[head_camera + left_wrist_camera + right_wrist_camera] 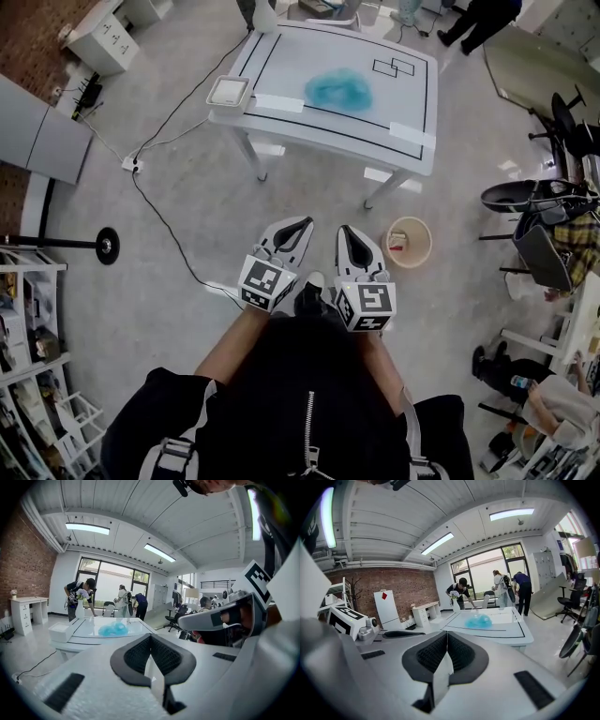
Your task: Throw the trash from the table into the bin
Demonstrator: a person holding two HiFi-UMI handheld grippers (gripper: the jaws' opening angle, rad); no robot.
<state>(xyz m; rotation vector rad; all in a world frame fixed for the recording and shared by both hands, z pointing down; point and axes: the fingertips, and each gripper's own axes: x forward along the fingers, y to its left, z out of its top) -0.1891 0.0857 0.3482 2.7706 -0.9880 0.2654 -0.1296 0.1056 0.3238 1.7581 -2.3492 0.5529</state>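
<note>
A crumpled blue plastic bag lies mid-top on the white rectangular bench. The left claw and right claw hover side by side over the floor, each pinched together and empty. A round beige bin stands near the bench's leg.

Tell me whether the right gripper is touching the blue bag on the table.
Apart. The head view shows the right gripper over the floor, short of the table, while the blue bag lies on the tabletop.
</note>
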